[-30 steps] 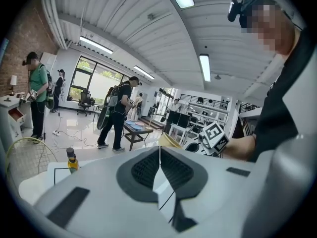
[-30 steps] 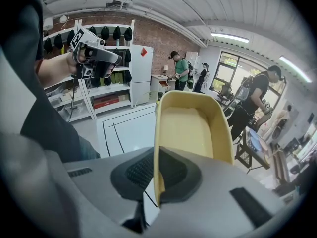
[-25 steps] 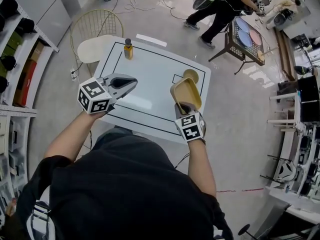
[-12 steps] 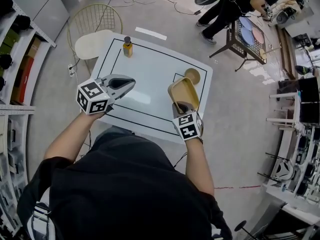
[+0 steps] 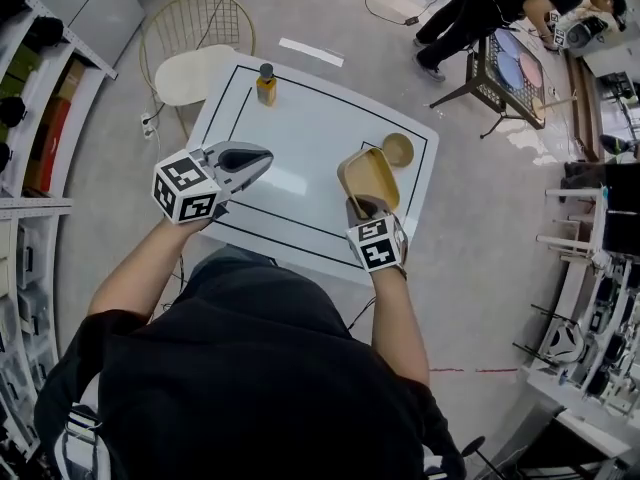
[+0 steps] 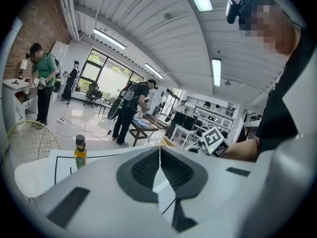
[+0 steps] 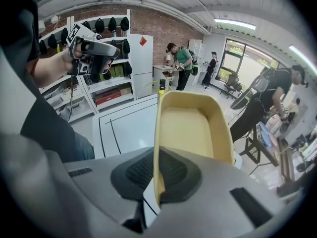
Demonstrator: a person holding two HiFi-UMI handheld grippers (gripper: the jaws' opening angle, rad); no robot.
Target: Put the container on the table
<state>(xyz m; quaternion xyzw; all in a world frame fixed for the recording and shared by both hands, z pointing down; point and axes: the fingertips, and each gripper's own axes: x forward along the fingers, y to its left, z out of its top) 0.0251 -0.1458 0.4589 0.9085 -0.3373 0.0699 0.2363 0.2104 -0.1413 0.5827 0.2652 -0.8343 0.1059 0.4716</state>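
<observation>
Container (image 5: 370, 176) has barely shifted, near the right edge of the table (image 5: 300, 138). Your right gripper (image 5: 366, 206) pinches its near rim wall. Looks light, stiff plastic; may pivot in that hold. Left gripper (image 5: 262, 158) closed, empty.

container (image 5: 370, 176): pale yellow tub, rounded corners, open top, empty | pose: near rim pinched between the right tool (image 7: 157, 177) jaws, far end pointing away (surface contact unclear) | place: over right part of white, black-lined desk (image 5: 300, 138)

Yellow bottle (image 5: 266, 85), round tan dish (image 5: 398, 149), wire-backed chair (image 5: 195, 73), wall shelves (image 5: 30, 118), standing person (image 5: 480, 8)
</observation>
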